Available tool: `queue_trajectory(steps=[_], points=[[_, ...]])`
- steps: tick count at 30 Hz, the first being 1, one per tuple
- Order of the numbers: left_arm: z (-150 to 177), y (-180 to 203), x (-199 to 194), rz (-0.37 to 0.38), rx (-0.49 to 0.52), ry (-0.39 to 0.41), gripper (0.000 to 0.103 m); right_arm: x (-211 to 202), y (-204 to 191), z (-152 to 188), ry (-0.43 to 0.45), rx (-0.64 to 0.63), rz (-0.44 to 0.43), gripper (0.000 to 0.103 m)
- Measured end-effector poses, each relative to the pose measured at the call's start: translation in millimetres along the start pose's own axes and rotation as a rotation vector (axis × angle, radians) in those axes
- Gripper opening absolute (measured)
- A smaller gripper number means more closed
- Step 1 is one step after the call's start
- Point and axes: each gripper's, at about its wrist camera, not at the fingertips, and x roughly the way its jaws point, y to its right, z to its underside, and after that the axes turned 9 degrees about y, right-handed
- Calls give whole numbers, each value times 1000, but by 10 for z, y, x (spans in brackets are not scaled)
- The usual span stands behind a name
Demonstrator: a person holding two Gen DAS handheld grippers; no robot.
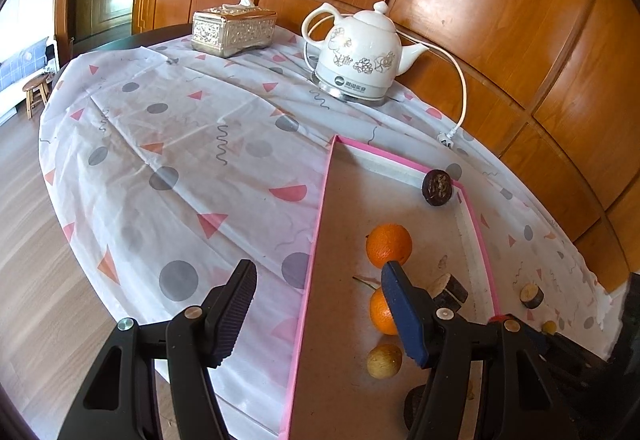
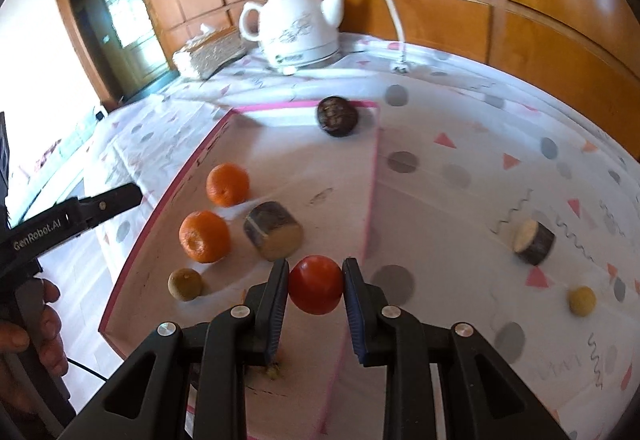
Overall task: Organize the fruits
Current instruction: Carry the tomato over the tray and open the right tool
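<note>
- Right gripper (image 2: 316,282) fingers (image 2: 276,296) pinching a red tomato (image 2: 315,285) between the blue pads, held above the near right edge of the pink-rimmed tray (image 2: 370,200).
- Left gripper (image 1: 320,304) fingers (image 1: 236,304) standing apart with nothing between them, straddling the tray's left rim; seen from the right wrist as a black arm at the left edge, gripped by a hand (image 2: 24,332).
- Lying over a round table, a white cloth (image 1: 180,144) printed with grey dots, pink triangles and squiggles.
- Standing at the far side against glossy wooden wall panels, a white floral kettle (image 1: 360,56), spout pointing right, its white cord trailing across the cloth; a silver tissue box (image 1: 234,30) beside it to the left.
- Showing at far left, a wooden door, pale floorboards and a small stool.
- Resting inside the tray: two oranges (image 2: 227,184) (image 2: 204,236), a small tan round fruit (image 2: 185,283), a short dark-skinned cut log (image 2: 274,234) lying on its side with its pale cut face and long axis aimed toward the near right, and a dark round piece (image 2: 337,116) at the far rim.
- Lying on the cloth right of the tray, well apart from it: a second cut log (image 2: 534,242), pale face turned left, and a small yellowish fruit (image 2: 582,301).
</note>
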Motion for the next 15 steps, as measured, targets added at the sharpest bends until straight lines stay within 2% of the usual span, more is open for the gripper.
queue_trajectory(steps=[7, 15], points=[[22, 15, 19, 0, 8, -5, 65, 119, -52, 78, -30, -9, 2, 30], [35, 63, 0, 15, 21, -5, 65, -140, 21, 108, 25, 15, 16, 33]])
